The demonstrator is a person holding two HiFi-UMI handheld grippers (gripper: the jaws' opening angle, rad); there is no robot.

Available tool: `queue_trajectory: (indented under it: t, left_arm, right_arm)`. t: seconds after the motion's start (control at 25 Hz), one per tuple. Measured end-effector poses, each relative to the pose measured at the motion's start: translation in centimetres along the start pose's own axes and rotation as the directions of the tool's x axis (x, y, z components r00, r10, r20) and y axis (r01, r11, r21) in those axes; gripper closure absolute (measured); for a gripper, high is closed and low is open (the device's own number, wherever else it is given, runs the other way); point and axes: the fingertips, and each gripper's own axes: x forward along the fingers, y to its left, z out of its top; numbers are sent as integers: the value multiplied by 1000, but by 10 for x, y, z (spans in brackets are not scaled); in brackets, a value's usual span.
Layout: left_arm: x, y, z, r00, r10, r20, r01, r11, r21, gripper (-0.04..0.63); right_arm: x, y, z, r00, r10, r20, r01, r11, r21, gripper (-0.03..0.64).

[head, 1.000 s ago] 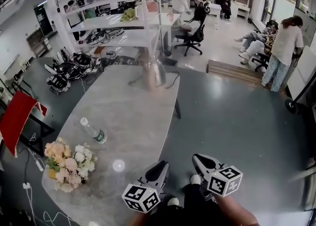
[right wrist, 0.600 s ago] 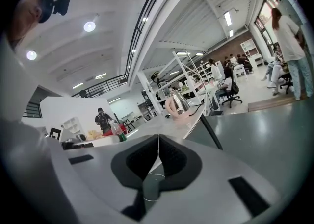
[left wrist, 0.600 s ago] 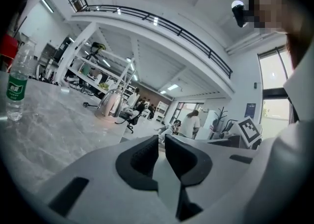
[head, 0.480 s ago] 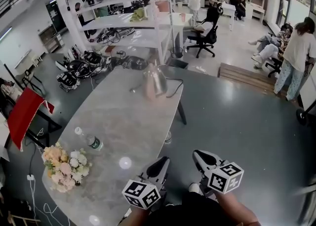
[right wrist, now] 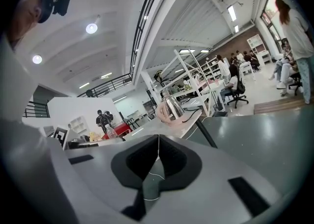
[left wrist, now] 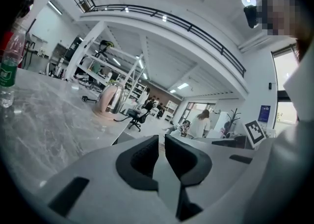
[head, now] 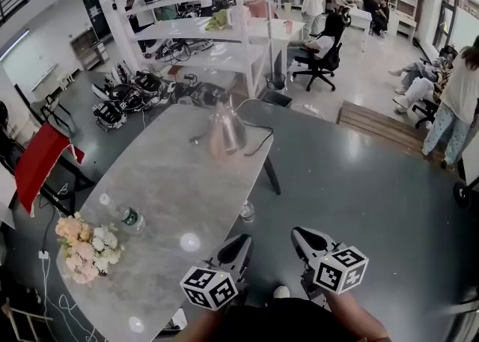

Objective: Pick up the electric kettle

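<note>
The electric kettle (head: 226, 132), shiny steel on a pinkish base, stands upright at the far end of the grey marble table (head: 179, 183). Its black cord (head: 259, 143) trails off the right edge. My left gripper (head: 241, 243) is low in the head view at the table's near right edge, shut and empty. My right gripper (head: 299, 236) is beside it over the dark floor, also shut on nothing. Both point toward the kettle and are far from it. The left gripper view shows the kettle (left wrist: 109, 99) beyond that gripper (left wrist: 162, 139). The right gripper view shows the kettle (right wrist: 169, 108) past that gripper (right wrist: 158, 139).
A water bottle (head: 123, 215) and a bunch of flowers (head: 86, 247) lie on the table's near left part. White shelving (head: 217, 34) stands behind the table, with helmets and gear on the floor to its left. A small glass object (head: 247, 213) sits by the table's right edge. People and an office chair (head: 322, 52) are far right.
Both grippers have moved forward along the table's right side. The kettle has come nearer in the head view, and the bottle and flowers have slid toward the left.
</note>
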Motion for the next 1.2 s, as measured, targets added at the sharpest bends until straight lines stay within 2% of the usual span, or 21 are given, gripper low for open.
queue_trajectory:
  t: [0.28,0.4,0.72,0.96,1.2]
  left_arm:
    - [27,-17,-5,1000,26,1,-26,1000,17,555]
    - [26,-14,-10,999,50,-14,-50,999,17,555]
    - [34,21,-10,990,139,-21,-139,990,-8,555]
    - [56,49,9,985,174,4,-174,985,21,555]
    - [75,81,22,975,219,29,-219,976,-17,555]
  right_arm:
    - [-4,-20,21,998,55,13,-54,999,-2,611]
    - [0,-25,17,998,67,12,-68,997,33,611]
    - [25,-37,6,996,83,-28,-80,992,101,611]
    - [57,-49,20,996,73,-55,-70,996,64,611]
    - [90,-64,31,993,69,-91,-65,997,49,611]
